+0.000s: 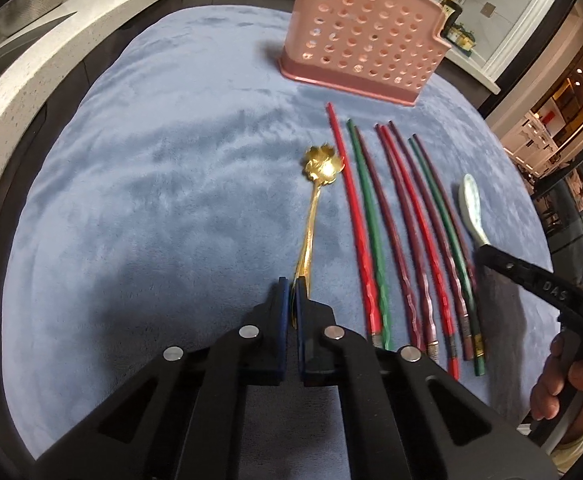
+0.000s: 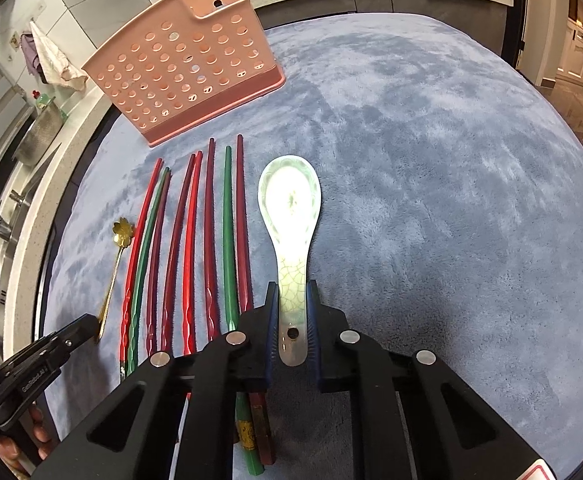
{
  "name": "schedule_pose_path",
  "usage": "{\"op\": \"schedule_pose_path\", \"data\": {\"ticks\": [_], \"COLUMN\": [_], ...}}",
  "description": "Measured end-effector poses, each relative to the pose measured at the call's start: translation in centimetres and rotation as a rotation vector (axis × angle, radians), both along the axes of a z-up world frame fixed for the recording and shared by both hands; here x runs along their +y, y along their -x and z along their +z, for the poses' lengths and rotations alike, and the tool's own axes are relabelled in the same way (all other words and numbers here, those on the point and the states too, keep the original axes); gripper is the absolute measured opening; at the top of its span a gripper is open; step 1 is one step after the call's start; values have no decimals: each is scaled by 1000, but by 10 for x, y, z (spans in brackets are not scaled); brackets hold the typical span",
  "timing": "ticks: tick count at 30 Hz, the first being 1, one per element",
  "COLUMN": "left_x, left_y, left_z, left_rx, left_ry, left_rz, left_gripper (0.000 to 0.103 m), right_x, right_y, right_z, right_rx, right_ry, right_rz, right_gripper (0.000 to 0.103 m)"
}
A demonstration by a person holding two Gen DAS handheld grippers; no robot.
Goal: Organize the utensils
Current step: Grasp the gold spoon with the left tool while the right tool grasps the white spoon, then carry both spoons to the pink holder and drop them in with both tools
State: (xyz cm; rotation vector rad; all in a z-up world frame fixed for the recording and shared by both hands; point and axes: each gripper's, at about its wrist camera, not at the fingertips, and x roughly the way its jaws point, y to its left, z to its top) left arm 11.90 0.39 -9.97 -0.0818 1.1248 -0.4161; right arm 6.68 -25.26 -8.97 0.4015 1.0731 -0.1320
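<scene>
My left gripper (image 1: 290, 286) is shut on the thin handle of a gold flower-bowled spoon (image 1: 322, 166), which lies on the blue cloth (image 1: 151, 200) left of the chopsticks. My right gripper (image 2: 291, 292) is shut on the handle of a pale green ceramic spoon (image 2: 289, 196), its bowl pointing away from me. Between the two spoons lie several red, green and maroon chopsticks (image 1: 371, 220) side by side. A pink perforated utensil holder (image 1: 365, 46) stands upright beyond them. The right view shows the gold spoon (image 2: 122, 232), the chopsticks (image 2: 189, 240), the holder (image 2: 183, 68) and the left gripper (image 2: 87, 326).
A white stone counter (image 1: 19, 92) curves round the cloth's left side, with a metal colander (image 1: 31, 4) and sink beyond it. A hand (image 1: 571, 384) holds the right gripper's grip at the lower right. The cloth (image 2: 431, 200) stretches wide to the right of the ceramic spoon.
</scene>
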Motion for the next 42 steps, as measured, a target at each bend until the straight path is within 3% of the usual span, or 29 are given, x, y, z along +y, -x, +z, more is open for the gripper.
{"op": "schedule_pose_path", "data": {"ticks": [3, 5, 6, 8, 12, 18, 26, 28, 37, 42], "left_x": [1, 2, 3, 2, 0, 7, 3, 3, 2, -2], "left_y": [2, 3, 4, 5, 3, -3, 0, 1, -2, -6], "left_z": [4, 6, 7, 8, 2, -4, -3, 6, 65, 92], "left_rx": [-9, -1, 4, -5, 17, 48, 30, 9, -162, -221], "left_ry": [4, 8, 14, 12, 14, 45, 13, 3, -58, -60], "left_rz": [6, 9, 12, 16, 15, 40, 18, 13, 6, 6], "left_gripper": [3, 21, 37, 42, 40, 15, 8, 1, 0, 0], "right_x": [0, 0, 0, -1, 0, 0, 4, 4, -6, -11], "right_y": [1, 1, 1, 1, 2, 2, 7, 9, 6, 0], "right_z": [0, 0, 0, 0, 0, 0, 0, 8, 56, 63], "right_rx": [0, 0, 0, 0, 0, 1, 3, -9, -116, -134], "right_ry": [0, -1, -1, 0, 0, 0, 14, 34, 112, 103], "right_rz": [0, -1, 0, 0, 0, 1, 15, 22, 26, 22], "right_gripper": [12, 12, 12, 12, 12, 12, 12, 12, 8, 7]}}
